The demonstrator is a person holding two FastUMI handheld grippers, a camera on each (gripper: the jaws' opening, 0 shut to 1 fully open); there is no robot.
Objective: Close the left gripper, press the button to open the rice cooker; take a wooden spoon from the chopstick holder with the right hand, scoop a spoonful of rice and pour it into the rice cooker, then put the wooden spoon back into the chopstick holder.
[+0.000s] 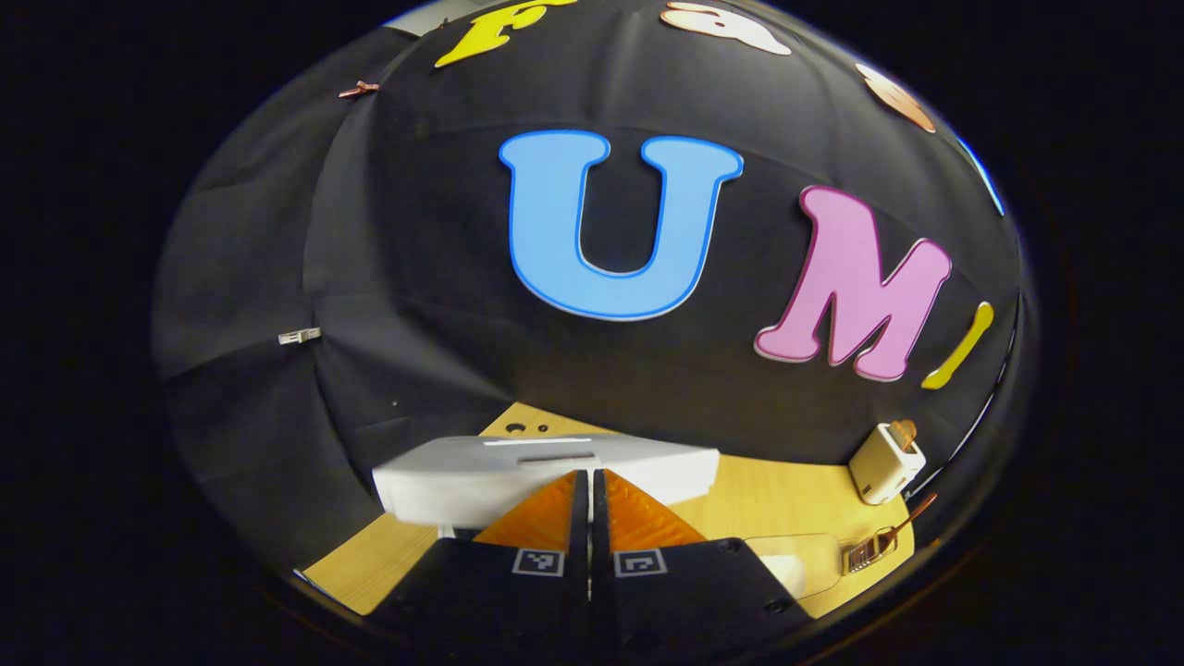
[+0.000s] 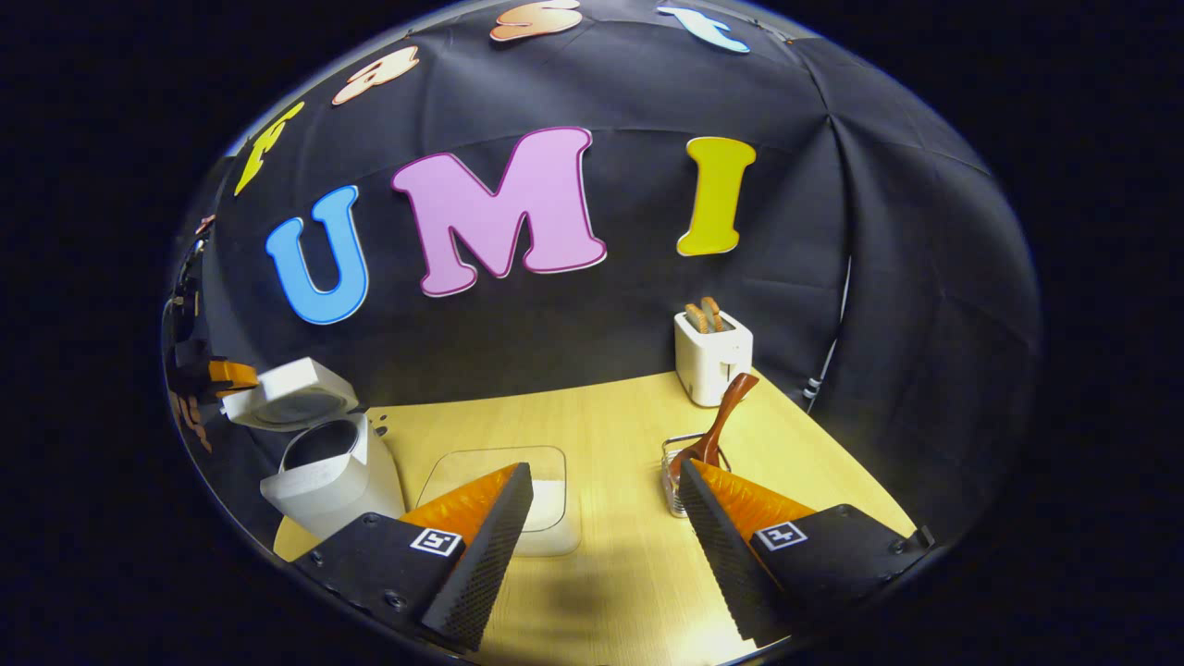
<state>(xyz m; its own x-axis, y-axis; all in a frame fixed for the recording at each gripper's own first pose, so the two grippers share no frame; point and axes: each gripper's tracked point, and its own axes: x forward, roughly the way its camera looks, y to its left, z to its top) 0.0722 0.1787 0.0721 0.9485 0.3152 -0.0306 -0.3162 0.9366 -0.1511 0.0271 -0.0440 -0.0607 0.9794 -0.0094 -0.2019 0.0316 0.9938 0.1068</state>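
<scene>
Already the rice cooker (image 2: 328, 472) stands open at the left end of the wooden table (image 2: 601, 416) in the right gripper view, its white lid (image 2: 291, 393) tipped up and back and the dark inner pot showing below it; in the left gripper view that raised lid (image 1: 546, 472) sits blurred and close, just past the fingertips. Right there the left gripper (image 1: 589, 490) has its two fingers pressed together, hardly a seam between them, nothing held; farther off in the right gripper view it hangs at the far left, just beside the raised lid. Beside the cooker lies a clear shallow container (image 2: 518, 504) with white rice in it, partly behind the near finger; over on the right the wooden spoon (image 2: 717, 425) stands tilted in the wire chopstick holder (image 2: 680, 472), handle leaning up and to the right. Now the right gripper (image 2: 601, 527) is spread wide, empty, low over the table, one finger in front of the rice container and the other just before the holder, touching neither that I can make out. Behind the holder, a white toaster (image 2: 710, 356) with two slices of toast sits against the booth's black cloth wall; the left gripper view catches the same toaster (image 1: 886, 462) at its right edge, with holder and spoon (image 1: 879, 546) below it.
</scene>
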